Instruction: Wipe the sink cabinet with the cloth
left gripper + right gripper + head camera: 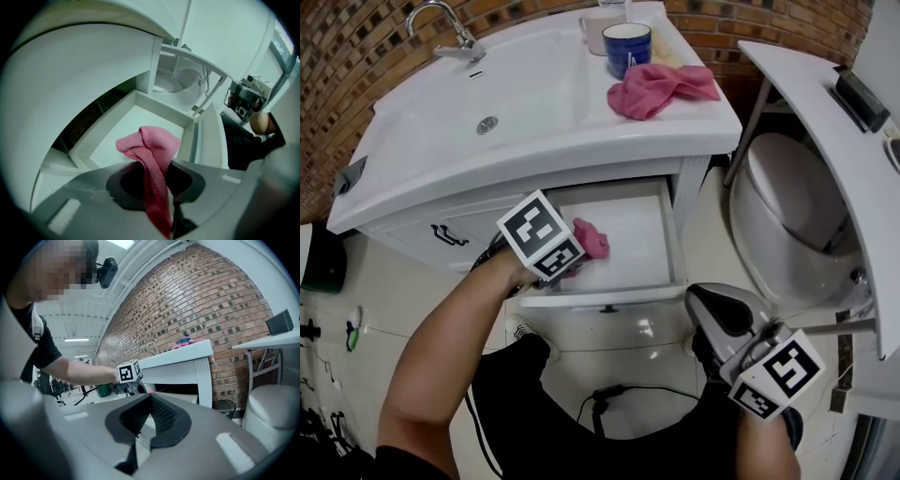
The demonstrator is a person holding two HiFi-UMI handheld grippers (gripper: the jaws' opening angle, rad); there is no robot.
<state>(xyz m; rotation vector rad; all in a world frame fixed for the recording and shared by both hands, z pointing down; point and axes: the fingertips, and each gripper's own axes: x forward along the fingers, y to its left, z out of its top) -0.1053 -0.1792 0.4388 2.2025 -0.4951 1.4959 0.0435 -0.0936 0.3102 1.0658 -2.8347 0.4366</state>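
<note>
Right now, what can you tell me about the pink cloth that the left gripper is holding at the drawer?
The pink cloth looks soft and fuzzy, like a small towel. It is crumpled into a folded bunch, not spread flat. The left gripper has its fingers shut on it: a strip runs down between them, and the bunched end sticks out in front. It sits over the open white drawer. I cannot tell whether it touches the drawer's floor.

A blue mug (626,44), a white cup (594,30) and a crumpled pink cloth (661,87) are carried on the sink cabinet (534,157) top, right of the basin (502,89); its drawer (630,236) is seen open.
</note>
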